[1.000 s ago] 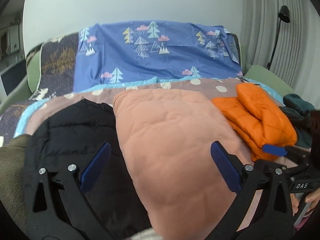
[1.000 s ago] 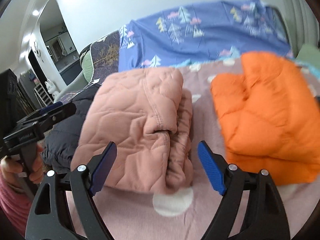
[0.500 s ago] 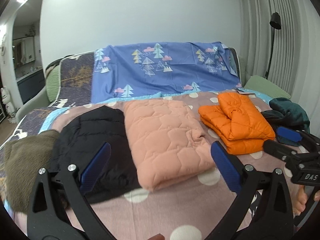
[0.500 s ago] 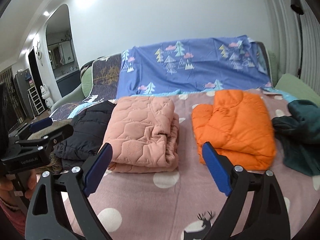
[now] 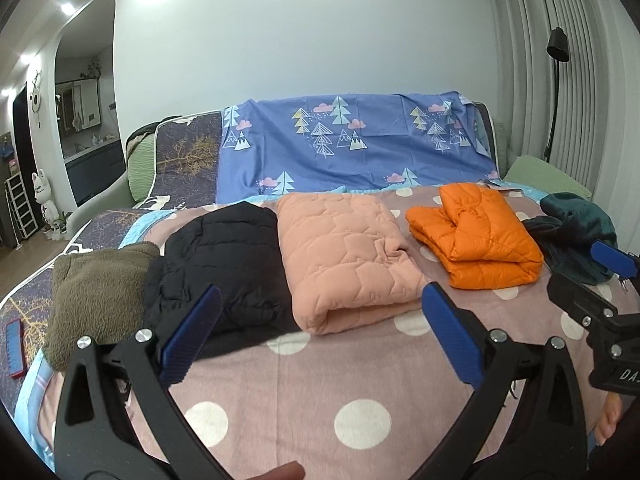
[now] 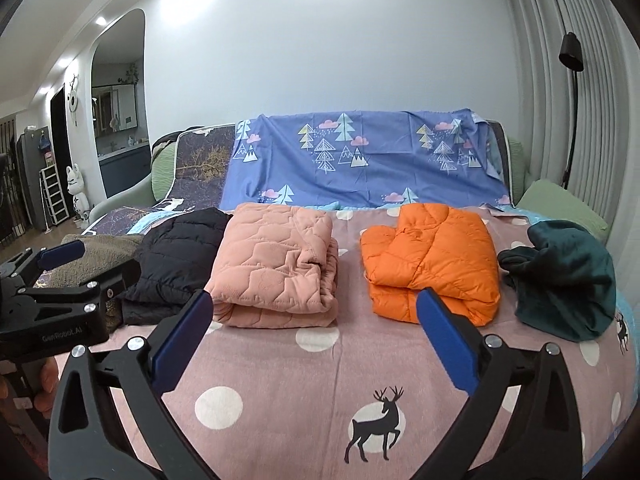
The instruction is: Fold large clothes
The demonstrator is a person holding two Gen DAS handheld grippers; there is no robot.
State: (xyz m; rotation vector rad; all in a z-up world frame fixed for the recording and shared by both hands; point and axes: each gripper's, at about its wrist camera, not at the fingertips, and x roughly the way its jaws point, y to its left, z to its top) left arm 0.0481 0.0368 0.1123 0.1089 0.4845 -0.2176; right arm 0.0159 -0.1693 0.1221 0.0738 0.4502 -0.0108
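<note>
A folded pink quilted garment [image 5: 344, 256] [image 6: 276, 264] lies on the pink dotted bedspread [image 5: 320, 384] [image 6: 304, 376]. A folded black puffer jacket [image 5: 224, 268] [image 6: 176, 256] lies to its left, a folded orange puffer jacket [image 5: 476, 232] [image 6: 432, 256] to its right. A dark teal garment [image 5: 572, 232] [image 6: 564, 276] lies crumpled at the far right. My left gripper [image 5: 320, 332] is open and empty, held back above the bedspread's front. My right gripper [image 6: 312, 336] is open and empty, also above the front.
An olive fleece garment [image 5: 96, 284] lies at the left end. A blue tree-print sheet [image 5: 352, 148] hangs over the backrest. A red-edged phone [image 5: 14, 342] lies at the left edge. A black floor lamp [image 6: 572, 80] stands at the right by the curtains.
Both grippers have pulled back and up from the pink garment, which stays folded on the bed. The whole row of clothes has come into view.
</note>
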